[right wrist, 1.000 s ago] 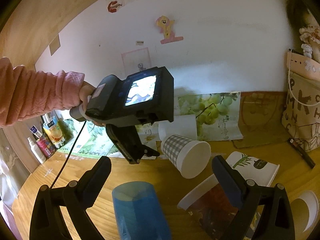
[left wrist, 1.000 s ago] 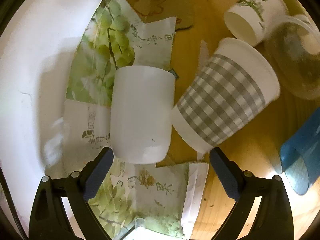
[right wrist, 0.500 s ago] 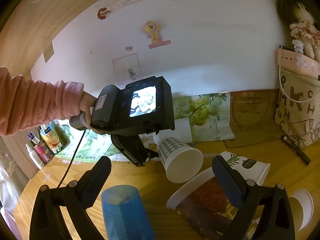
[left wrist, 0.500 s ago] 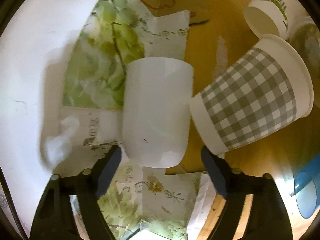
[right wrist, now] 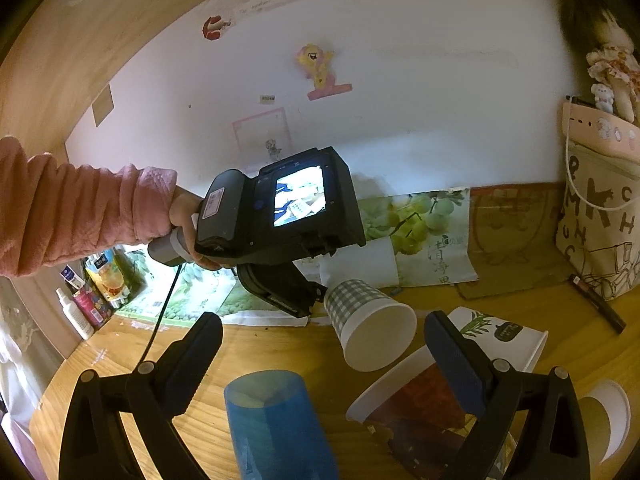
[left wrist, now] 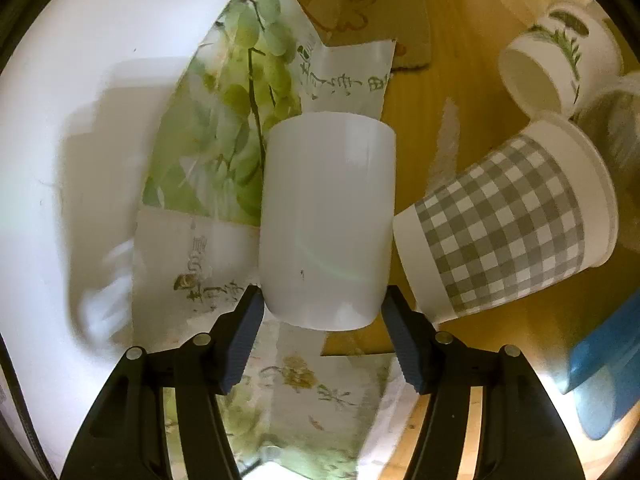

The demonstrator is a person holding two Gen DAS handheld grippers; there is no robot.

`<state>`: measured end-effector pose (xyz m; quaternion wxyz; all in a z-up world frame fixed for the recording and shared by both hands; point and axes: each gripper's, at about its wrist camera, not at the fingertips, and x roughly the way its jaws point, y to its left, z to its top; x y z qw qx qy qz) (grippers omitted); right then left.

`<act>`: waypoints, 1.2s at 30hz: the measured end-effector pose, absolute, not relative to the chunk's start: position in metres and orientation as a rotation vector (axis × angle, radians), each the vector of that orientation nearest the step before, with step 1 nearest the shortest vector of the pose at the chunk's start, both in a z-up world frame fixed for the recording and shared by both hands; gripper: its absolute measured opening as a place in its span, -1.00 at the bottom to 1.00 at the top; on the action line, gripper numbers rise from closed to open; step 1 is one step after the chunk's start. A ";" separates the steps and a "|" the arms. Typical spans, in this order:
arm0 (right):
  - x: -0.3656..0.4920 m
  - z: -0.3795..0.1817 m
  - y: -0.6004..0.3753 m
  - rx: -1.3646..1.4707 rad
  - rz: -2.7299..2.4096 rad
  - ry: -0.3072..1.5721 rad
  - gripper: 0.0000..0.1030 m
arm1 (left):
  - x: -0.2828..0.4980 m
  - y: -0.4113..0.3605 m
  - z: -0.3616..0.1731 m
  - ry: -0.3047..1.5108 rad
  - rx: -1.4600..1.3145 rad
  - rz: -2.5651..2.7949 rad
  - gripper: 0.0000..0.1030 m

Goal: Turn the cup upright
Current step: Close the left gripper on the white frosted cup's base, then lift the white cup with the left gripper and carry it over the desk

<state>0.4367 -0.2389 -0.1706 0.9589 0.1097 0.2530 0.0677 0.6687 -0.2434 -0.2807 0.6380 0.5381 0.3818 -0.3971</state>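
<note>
A plain white cup lies on its side on the wooden table, its base toward my left gripper. The left fingers have closed in on the sides of the base and appear to touch it. The white cup also shows in the right wrist view, partly hidden behind the left gripper's body. A grey checked paper cup lies on its side right beside it. My right gripper is open and empty, held above the table.
A blue cup lies close below the right gripper, with a brown-printed cup and a leaf-printed cup beside it. Grape posters lean on the white wall. A lettered bag stands at the far right.
My left gripper has moved forward to the white cup and its fingers have narrowed from wide open to either side of the cup's base. The right gripper has barely shifted.
</note>
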 end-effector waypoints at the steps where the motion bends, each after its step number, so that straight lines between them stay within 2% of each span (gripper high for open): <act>1: 0.436 -0.170 -0.239 0.222 0.135 0.512 0.97 | 0.669 -0.242 -0.278 0.884 1.207 -0.907 0.26; 20: 0.417 -0.141 -0.245 0.227 0.122 0.520 0.97 | 0.625 -0.160 -0.257 1.056 0.943 -0.602 0.25; 31: 0.387 -0.128 -0.241 0.298 0.178 0.561 0.97 | 0.538 -0.105 -0.231 1.098 0.801 -0.466 0.24; 36: 0.369 -0.126 -0.241 0.325 0.215 0.591 0.97 | 0.498 -0.106 -0.217 1.106 0.757 -0.404 0.24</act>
